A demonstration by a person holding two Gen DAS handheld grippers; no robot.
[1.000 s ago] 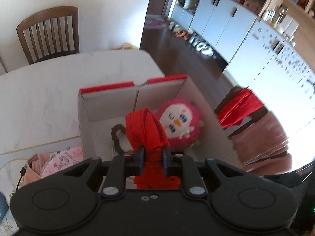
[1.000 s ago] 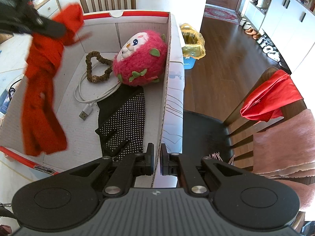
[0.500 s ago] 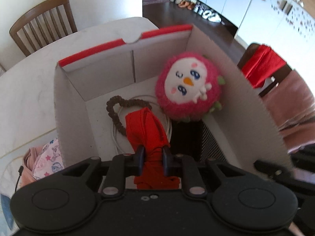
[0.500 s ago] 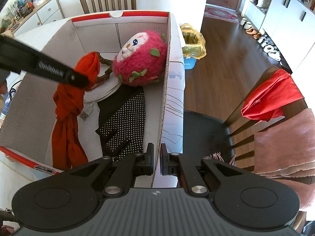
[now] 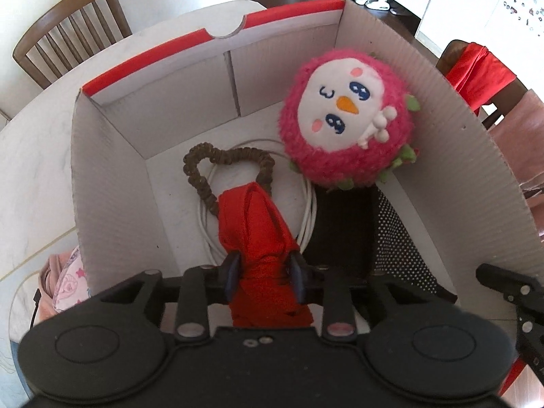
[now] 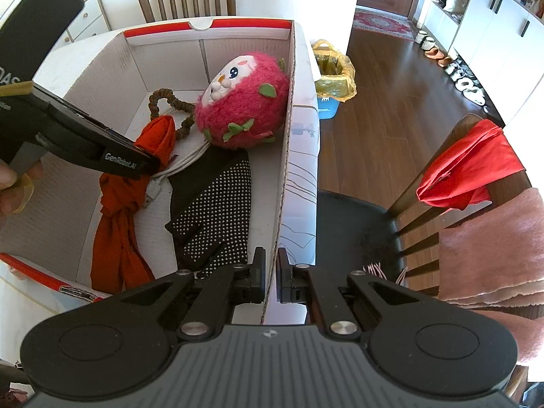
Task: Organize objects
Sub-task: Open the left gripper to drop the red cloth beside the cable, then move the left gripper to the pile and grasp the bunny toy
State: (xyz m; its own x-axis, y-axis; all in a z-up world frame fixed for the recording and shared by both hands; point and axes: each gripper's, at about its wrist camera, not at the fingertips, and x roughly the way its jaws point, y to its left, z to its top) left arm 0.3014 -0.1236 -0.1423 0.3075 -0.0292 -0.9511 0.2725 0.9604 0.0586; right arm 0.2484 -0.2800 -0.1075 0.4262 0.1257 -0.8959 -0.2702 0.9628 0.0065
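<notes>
The left gripper (image 5: 263,275) has just been opening around the red cloth (image 6: 117,204), which lies along the box's (image 6: 284,156) near-left wall. The right gripper (image 6: 270,275) is clamped on the box's right wall (steadying it). If the cloth snags on a pad, lifting away could drag it back out.

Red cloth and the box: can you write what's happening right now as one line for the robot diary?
left tongs: opening, red cloth between pads, lowered into box | right tongs: shut on box wall | plush toy: in box

red scarf (image 5: 258,224), pink plush (image 5: 346,119), black white-dotted cloth (image 6: 217,210), white red-rimmed box (image 5: 108,156).
</notes>
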